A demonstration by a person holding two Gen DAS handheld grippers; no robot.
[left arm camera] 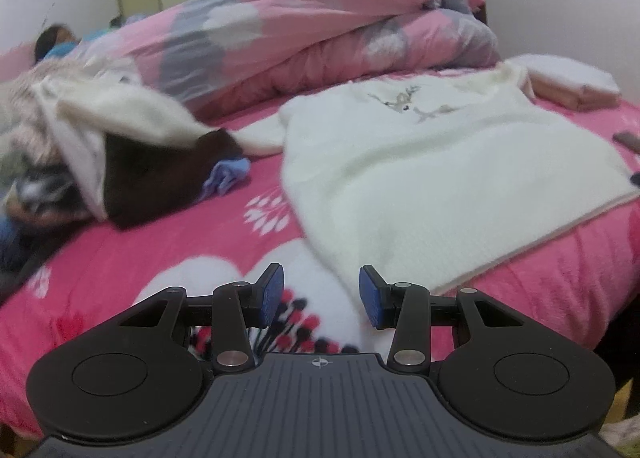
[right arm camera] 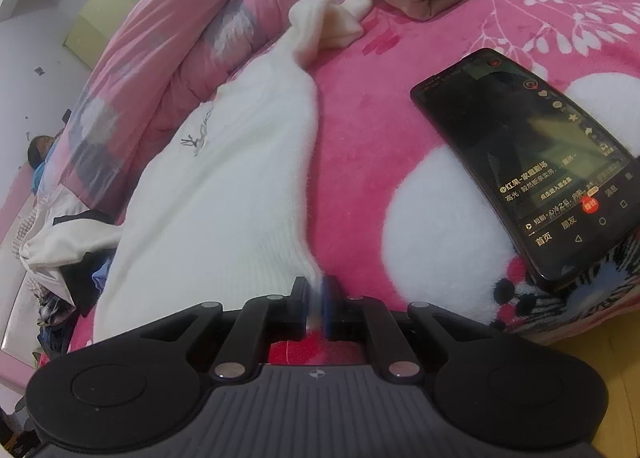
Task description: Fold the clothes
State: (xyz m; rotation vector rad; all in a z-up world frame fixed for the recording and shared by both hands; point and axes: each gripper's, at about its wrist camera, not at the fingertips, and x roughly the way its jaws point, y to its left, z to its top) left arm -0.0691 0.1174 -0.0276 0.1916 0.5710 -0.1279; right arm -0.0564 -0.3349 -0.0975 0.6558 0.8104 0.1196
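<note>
Now I match the hem grip on the fluffy white deer-motif sweater spread on the pink floral fleece blanket
My left gripper hangs unclenched just off the hem's near corner; my right gripper pinches the hem, so I'd lift both evenly, clear of the black smartphone

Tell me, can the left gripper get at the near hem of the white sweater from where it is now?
Probably yes. The left gripper is open and empty, and the white sweater has its hem lying flat just ahead to its right, with only bare pink blanket between them.
</note>
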